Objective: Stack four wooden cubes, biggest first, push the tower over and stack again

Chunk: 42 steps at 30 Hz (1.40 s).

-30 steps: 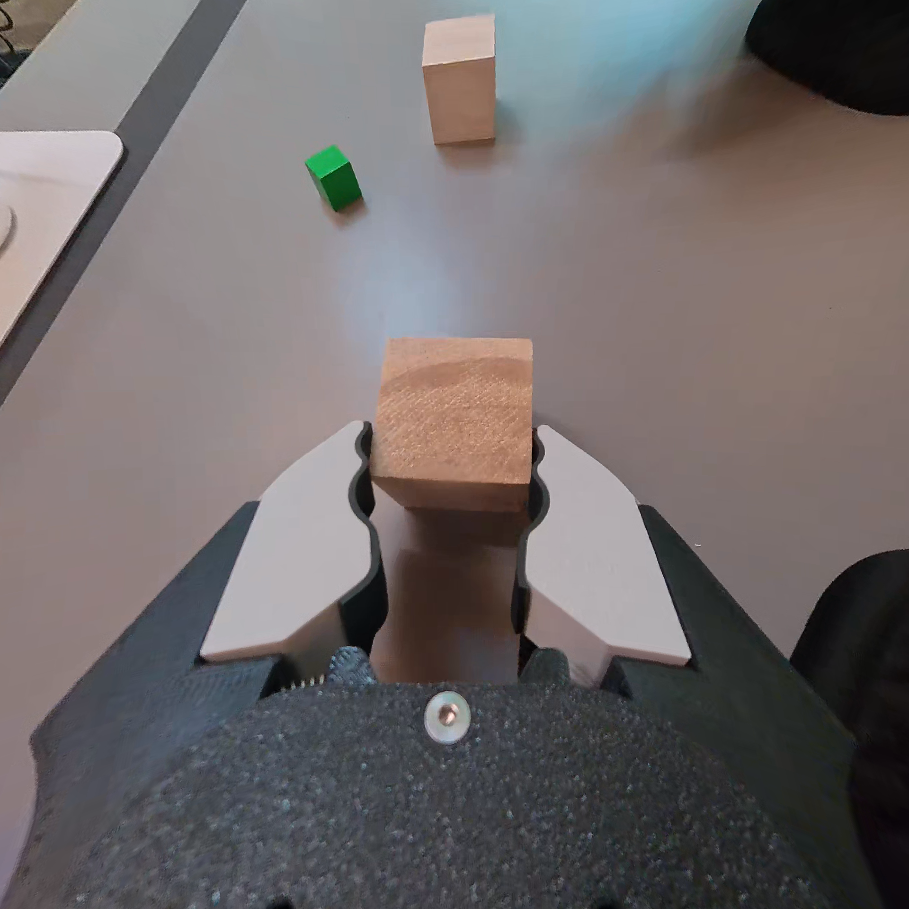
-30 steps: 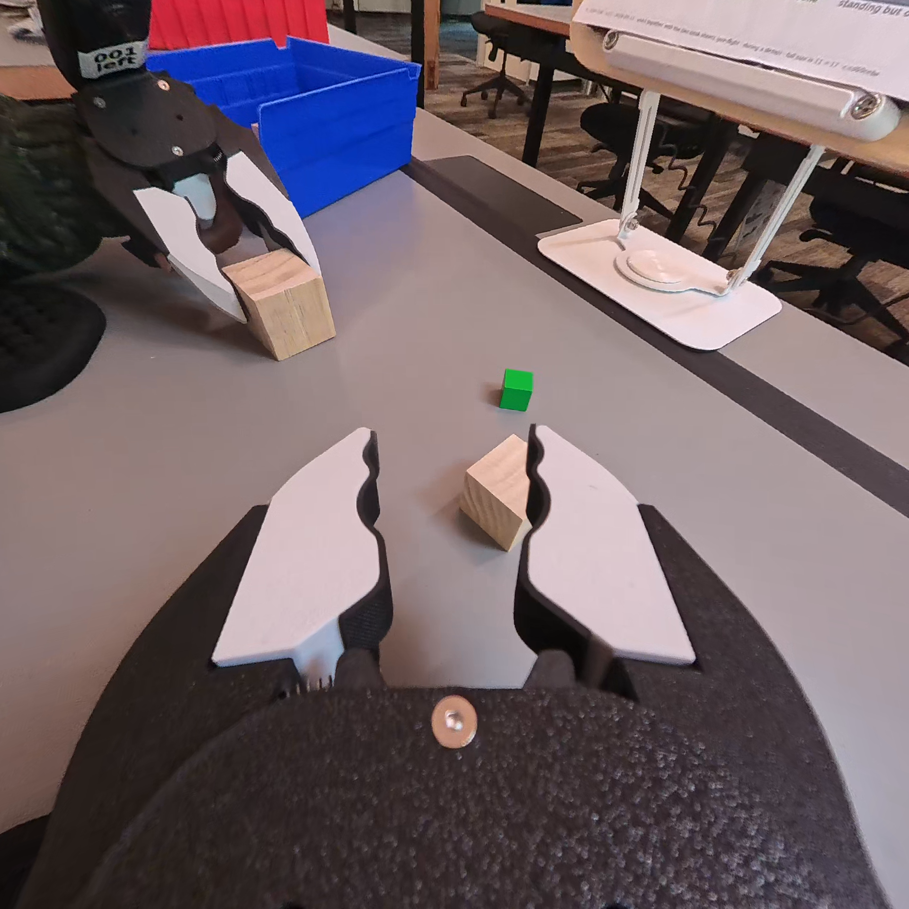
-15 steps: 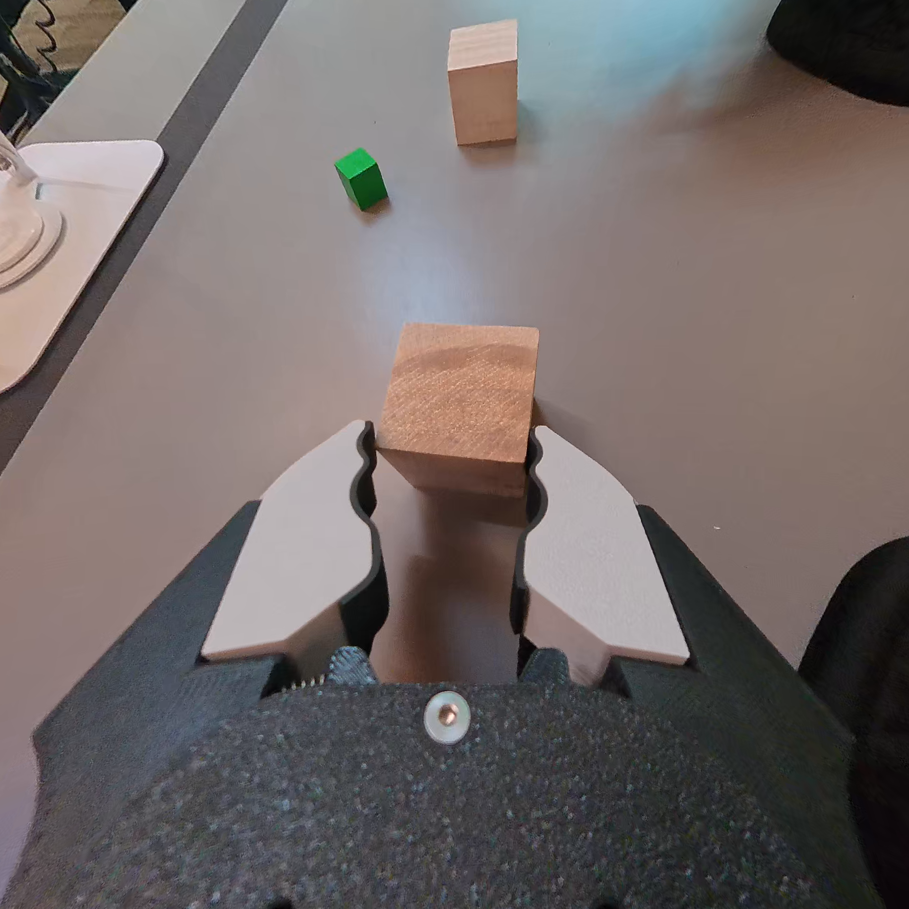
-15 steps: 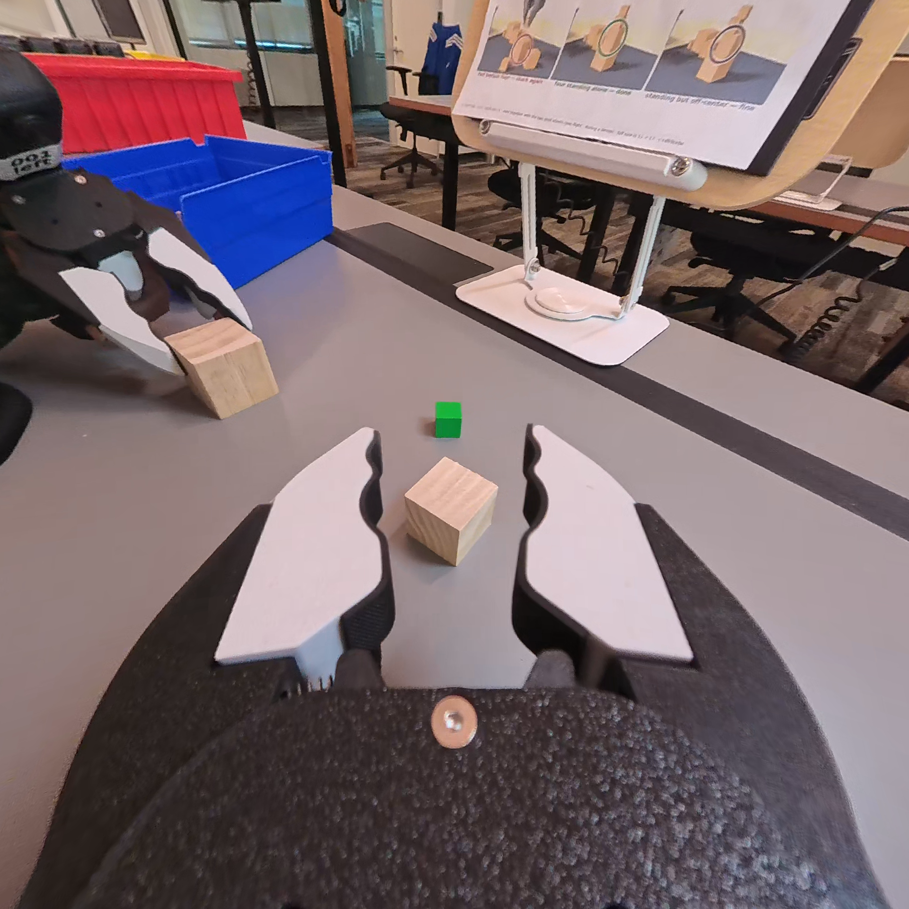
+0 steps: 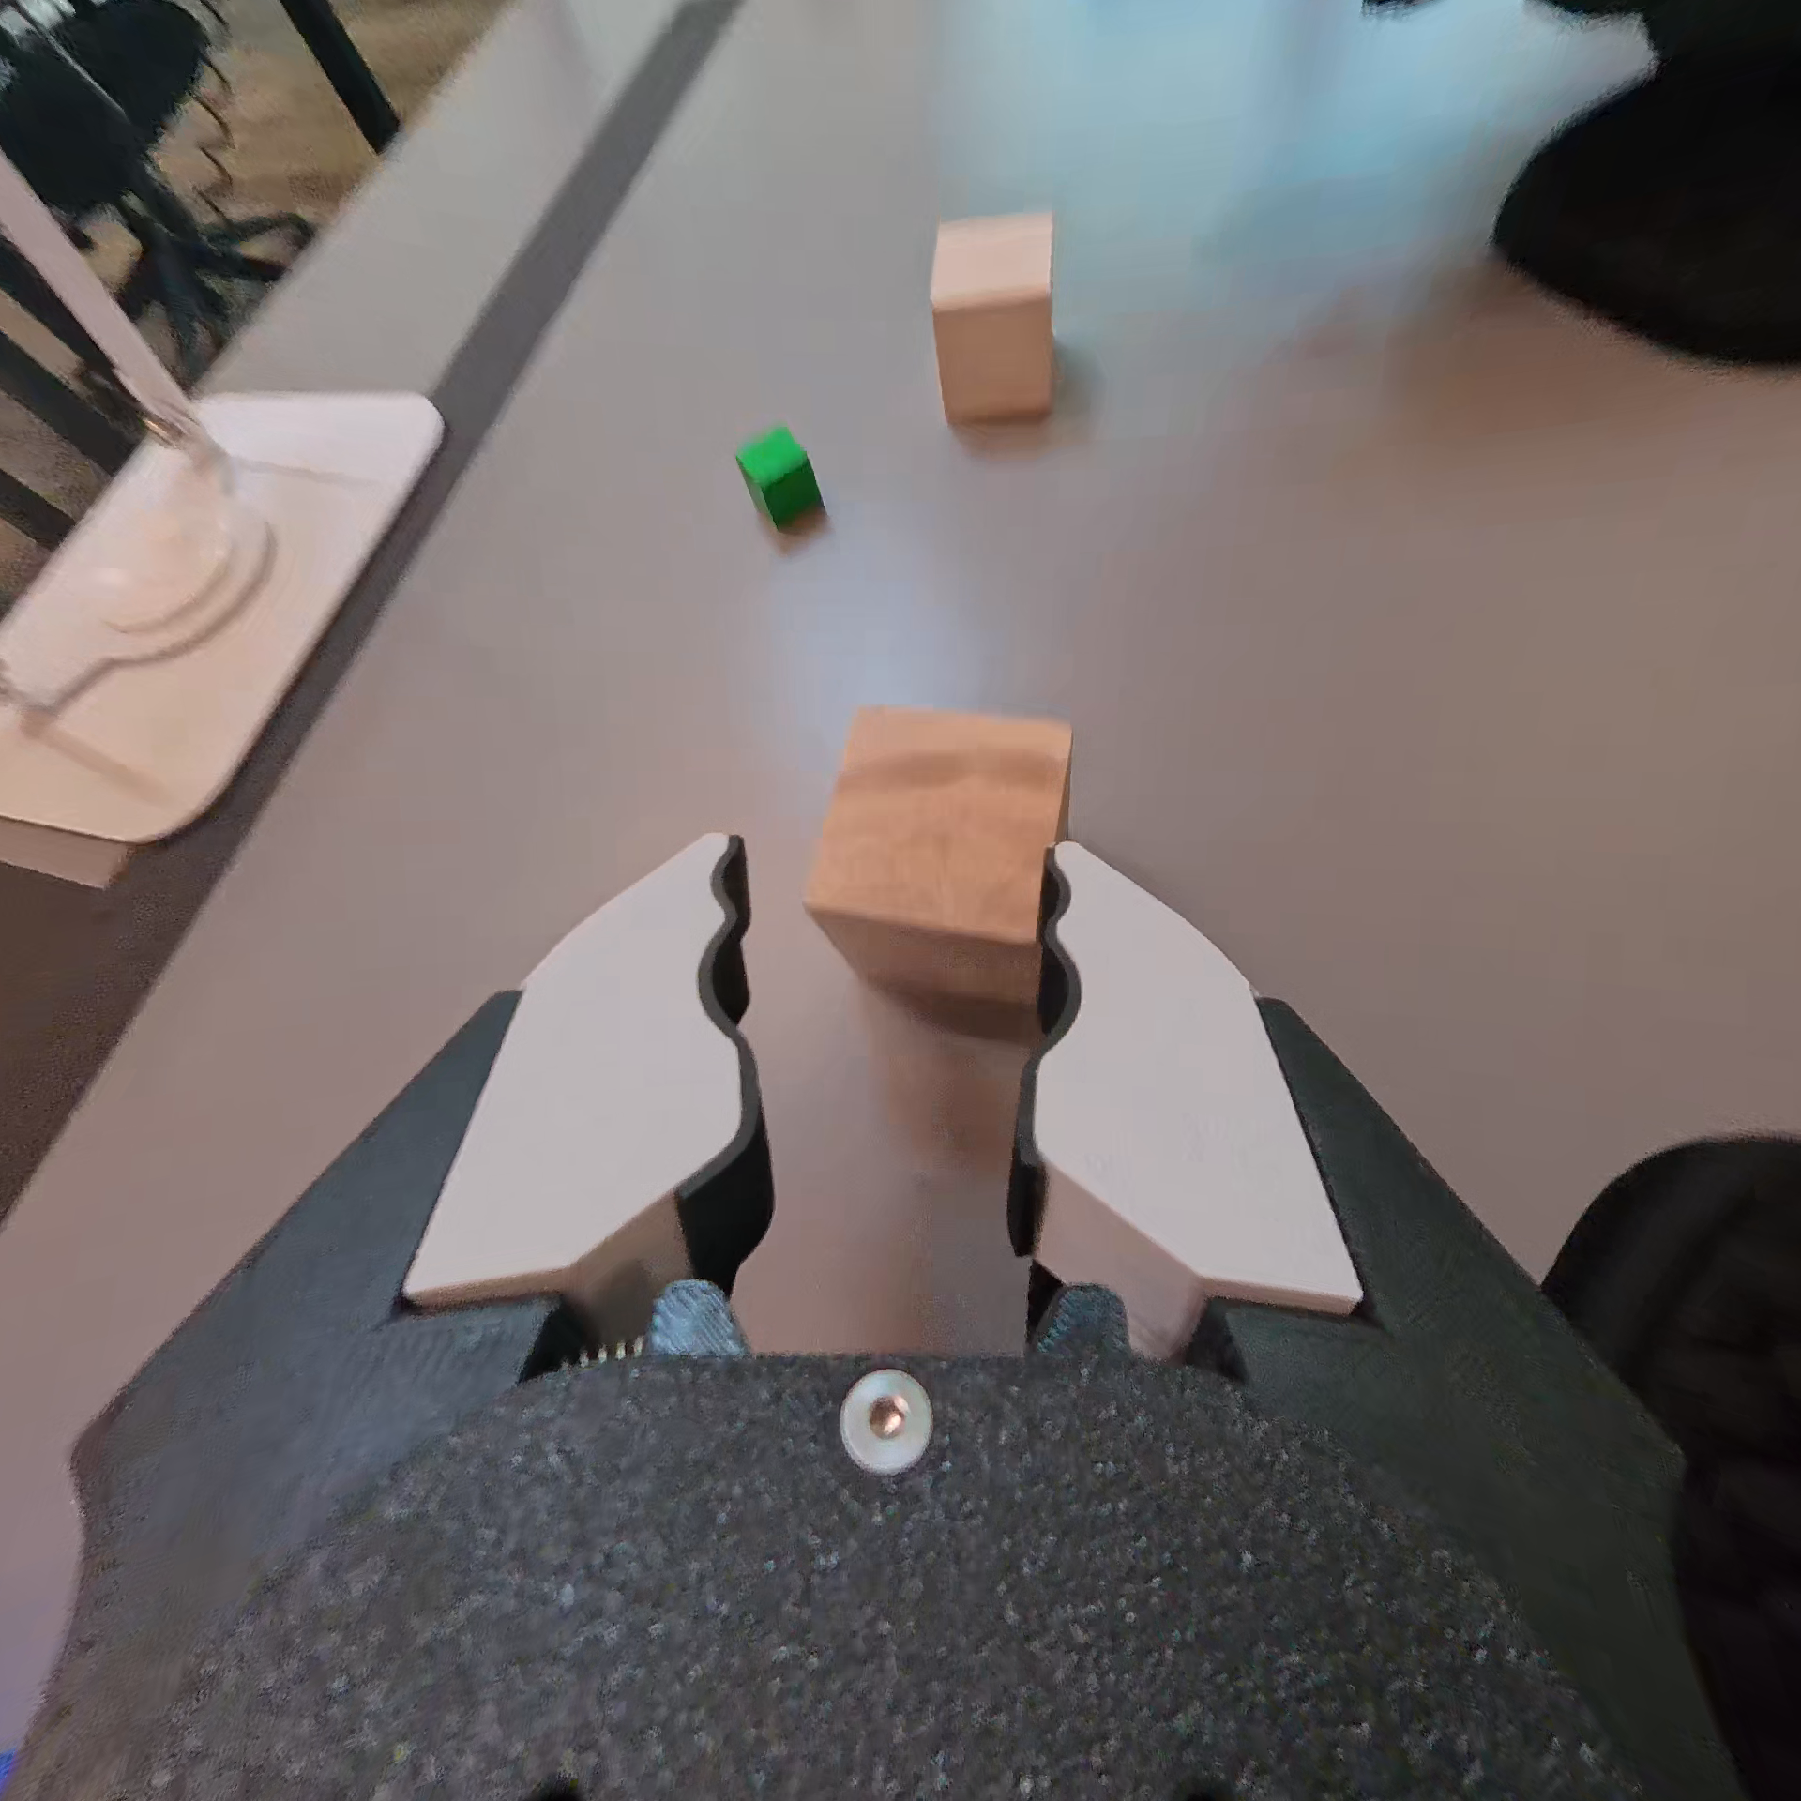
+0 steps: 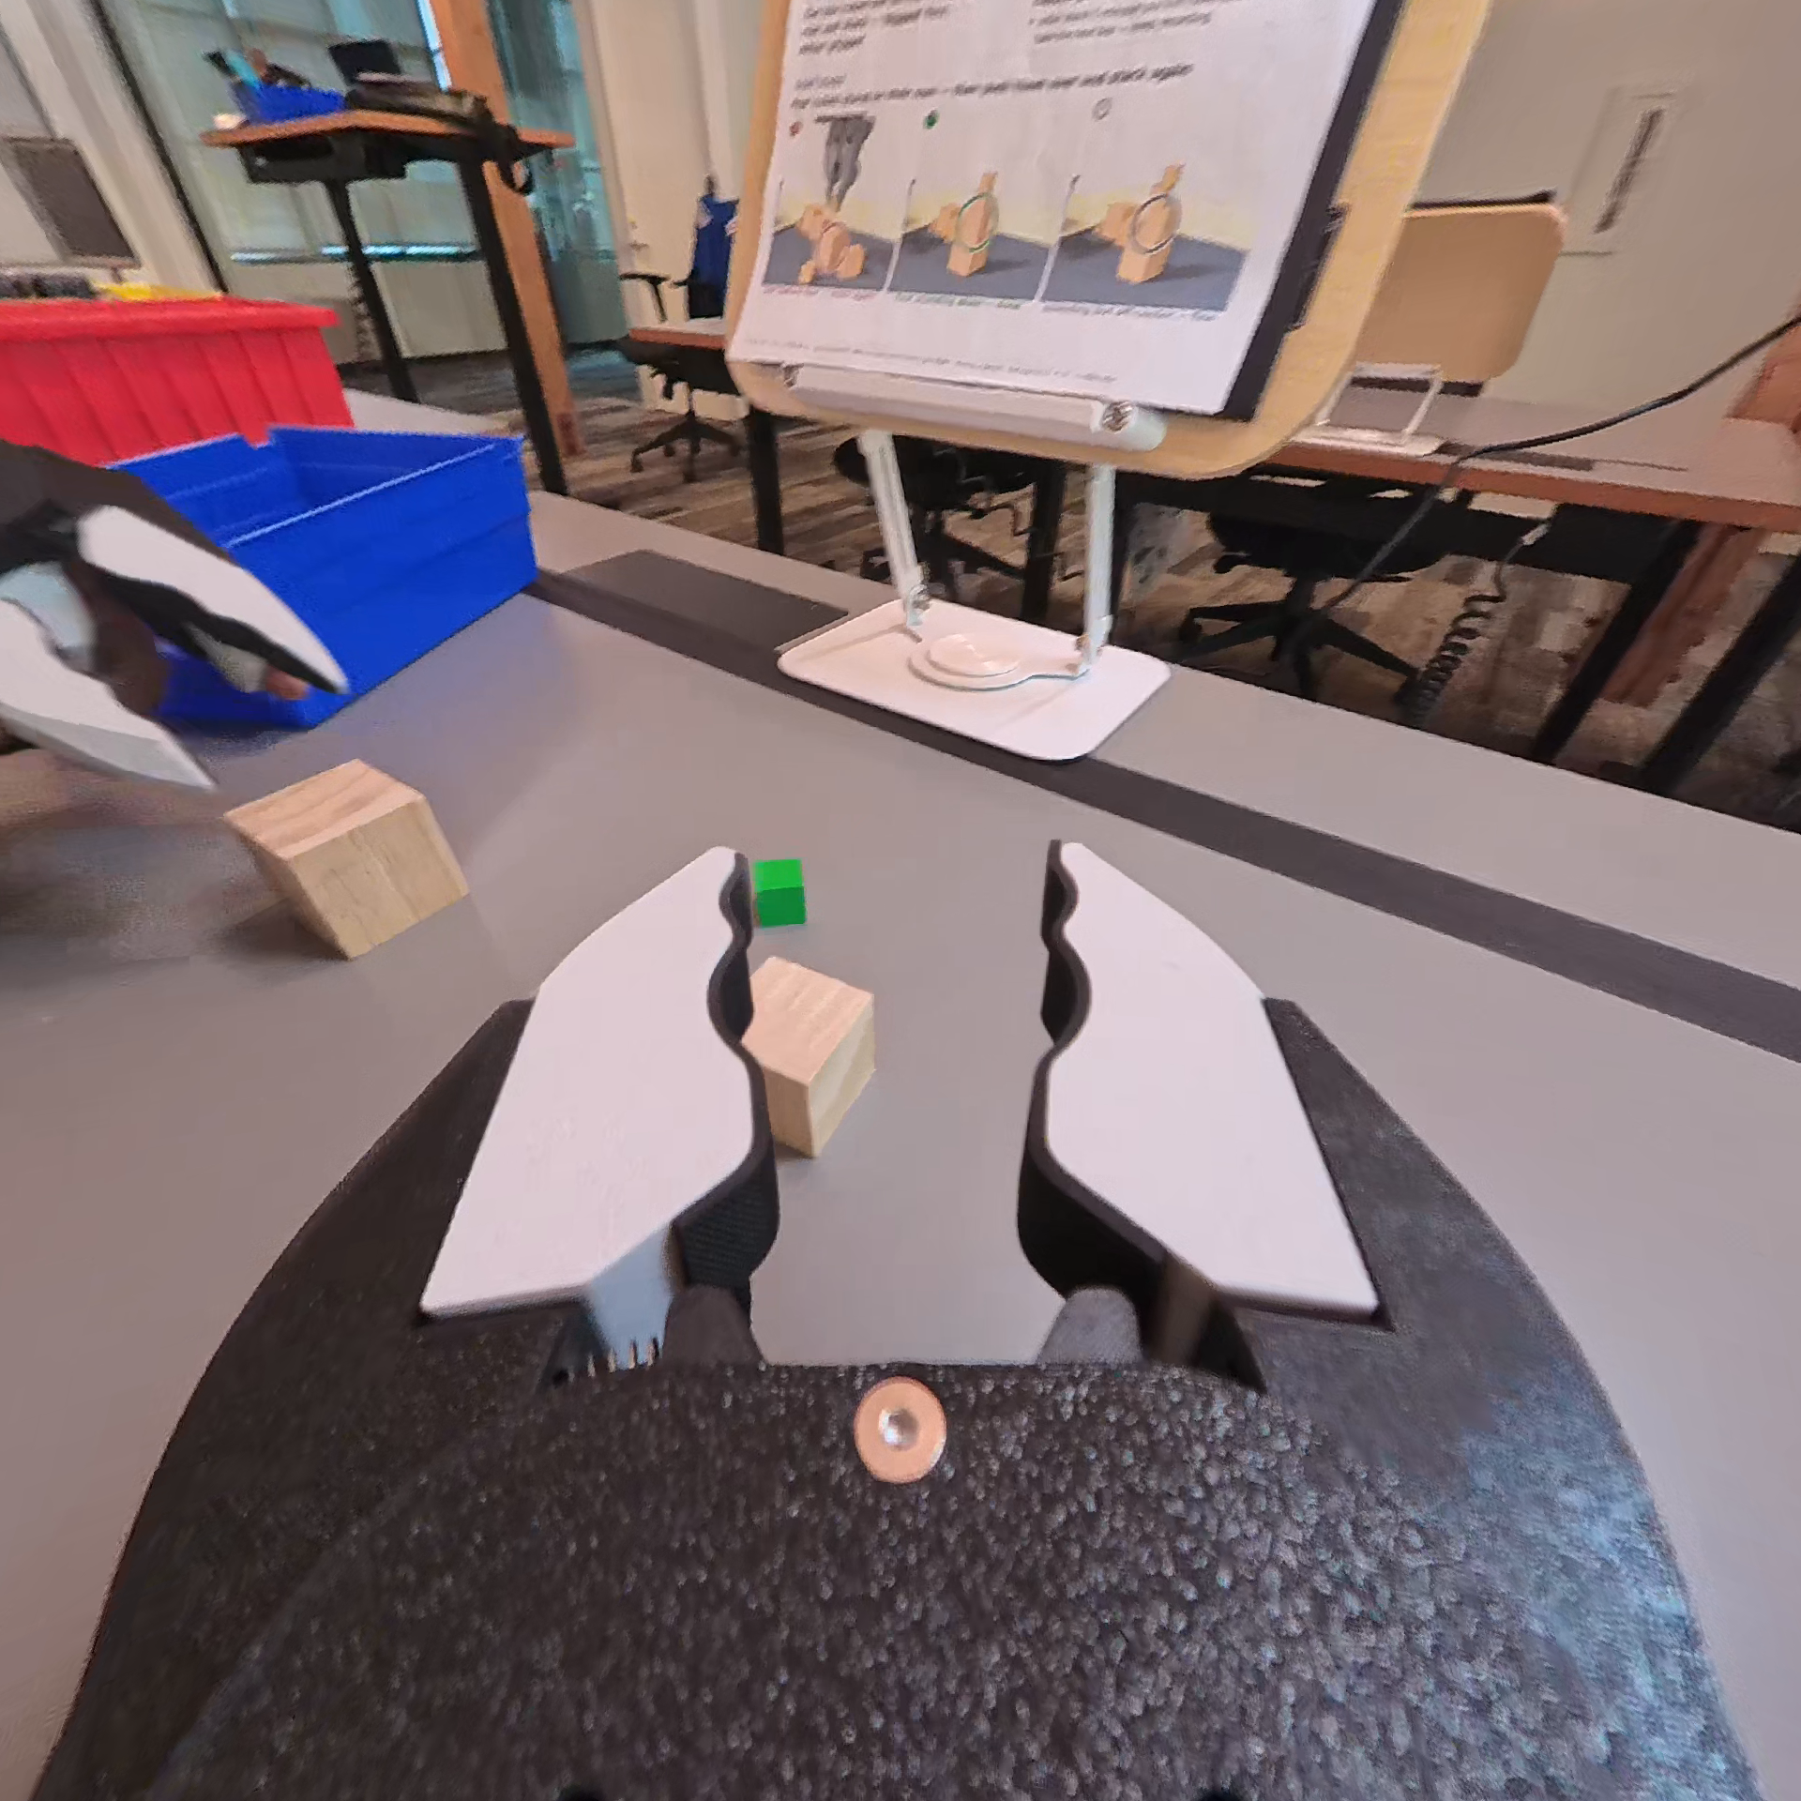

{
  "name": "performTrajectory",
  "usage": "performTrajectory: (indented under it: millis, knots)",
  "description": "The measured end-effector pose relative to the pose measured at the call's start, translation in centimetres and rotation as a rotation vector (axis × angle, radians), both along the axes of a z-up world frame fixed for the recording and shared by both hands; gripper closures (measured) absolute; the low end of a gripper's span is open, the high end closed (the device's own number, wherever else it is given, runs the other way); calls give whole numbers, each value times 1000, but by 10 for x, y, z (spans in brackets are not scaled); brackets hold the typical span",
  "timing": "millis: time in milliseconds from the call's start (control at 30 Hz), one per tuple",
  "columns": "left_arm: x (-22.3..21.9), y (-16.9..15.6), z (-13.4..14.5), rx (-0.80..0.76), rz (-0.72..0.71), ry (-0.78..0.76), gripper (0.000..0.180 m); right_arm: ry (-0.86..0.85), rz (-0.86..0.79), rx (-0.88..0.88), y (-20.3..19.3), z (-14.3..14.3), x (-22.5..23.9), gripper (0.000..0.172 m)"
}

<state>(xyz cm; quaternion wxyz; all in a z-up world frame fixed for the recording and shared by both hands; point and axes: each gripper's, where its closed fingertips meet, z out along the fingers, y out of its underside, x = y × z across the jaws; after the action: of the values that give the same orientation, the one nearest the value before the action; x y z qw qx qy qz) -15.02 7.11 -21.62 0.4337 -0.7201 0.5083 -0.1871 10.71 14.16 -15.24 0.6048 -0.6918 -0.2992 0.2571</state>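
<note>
A: Left gripper [image 6: 146, 721] hangs spread above the large wooden cube [image 6: 351, 858], clear of it; blue bin [image 6: 390, 546] shows only here

B: Right gripper [image 6: 892, 936] spread too, small wooden cube [image 6: 814, 1053] beside its left finger [image 6: 624, 1072], green cube [image 6: 780, 892] beyond

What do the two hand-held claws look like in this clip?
Both match: the left claw and right claw each have a black, grainy plastic body, two white-faced fingers with wavy black inner edges, and a silver screw at the centre. No cables or sleeves show.
</note>
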Motion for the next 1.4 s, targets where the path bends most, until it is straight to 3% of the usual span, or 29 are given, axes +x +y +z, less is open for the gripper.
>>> performTrajectory:
  millis: [100,233,433,567,633,867,1133,1200,1300,1400]
  knots:
    - [31,1,36,15,12,-68,136,21,-109,46,10,8,19,114]
    - [90,13,43,10,-18,82,144,29,-265,106,21,18,49,115]
    - [174,34,5,-181,-118,304,133,5,-335,126,27,17,65,118]
    - [205,48,-18,-303,-86,364,127,-2,-331,124,27,16,65,119]
    - [212,53,-30,-344,-63,408,122,-17,-320,127,27,16,61,119]
    - [219,81,-35,-199,-15,543,127,-25,-284,161,21,21,48,120]
    - [217,84,-46,-130,-208,732,124,15,-289,157,20,26,54,121]
    - [213,85,-50,-114,-244,799,134,15,-291,153,21,25,55,121]
    - [204,81,-44,-139,-241,835,135,21,-289,151,21,25,56,122]
    - [189,66,-19,-159,-266,784,135,29,-287,155,21,26,57,122]
